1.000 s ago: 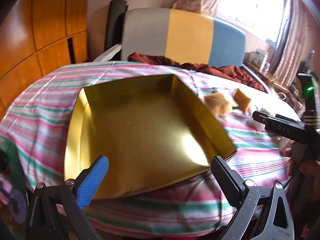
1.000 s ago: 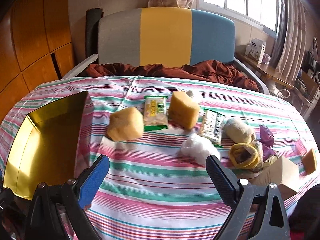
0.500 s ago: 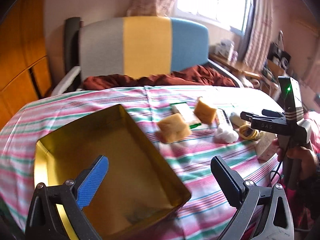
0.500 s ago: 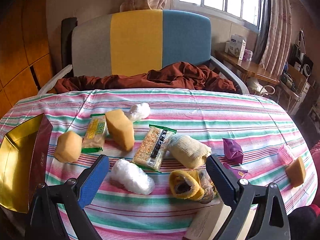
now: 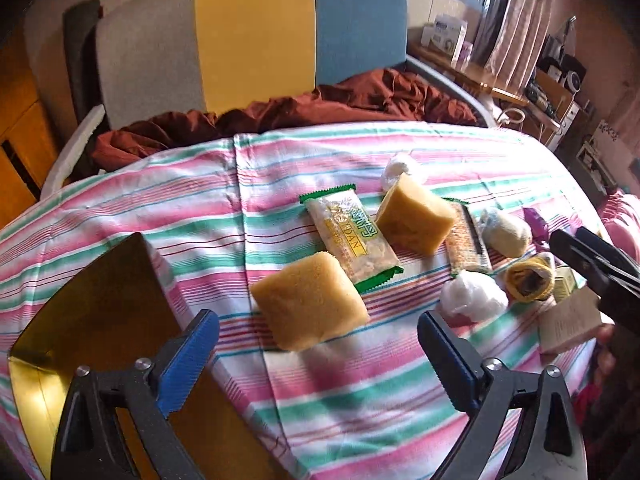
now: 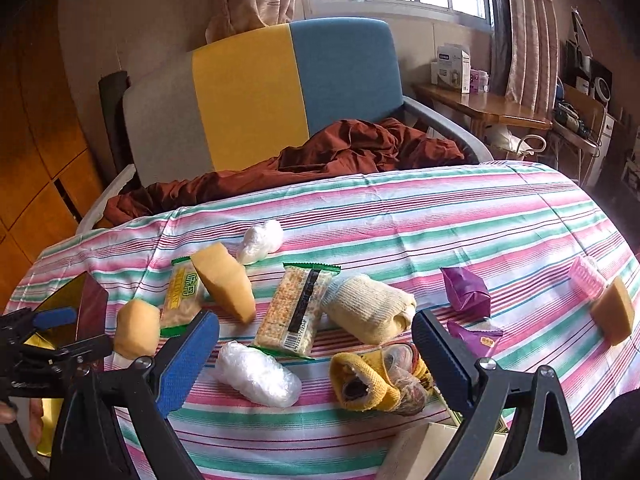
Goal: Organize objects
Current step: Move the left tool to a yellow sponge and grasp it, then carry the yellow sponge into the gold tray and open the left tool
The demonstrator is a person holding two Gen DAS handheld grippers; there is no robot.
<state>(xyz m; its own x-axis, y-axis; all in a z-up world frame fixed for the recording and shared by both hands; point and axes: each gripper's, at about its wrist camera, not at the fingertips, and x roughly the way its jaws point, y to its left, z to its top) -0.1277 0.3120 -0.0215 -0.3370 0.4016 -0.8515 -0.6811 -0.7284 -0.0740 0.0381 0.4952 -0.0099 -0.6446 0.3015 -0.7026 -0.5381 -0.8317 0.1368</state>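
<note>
Left tongs (image 5: 318, 354): spread wide, nothing held, above the striped counter (image 5: 360, 400) just short of a yellow sponge (image 5: 308, 306).
Right tongs (image 6: 316, 350): spread wide, nothing held, above a plastic-wrapped white bundle (image 6: 258, 374) and a yellow sock roll (image 6: 370, 382).
Gold tray (image 5: 92, 320): at the counter's left edge, interior bare.
Green snack packet (image 5: 352, 238): flat, between the near sponge and a second sponge (image 5: 416, 220).
Cracker packet (image 6: 298, 310): beside a cream sock roll (image 6: 368, 308).
Purple wrapper (image 6: 466, 290): well right of the cluster.
</note>
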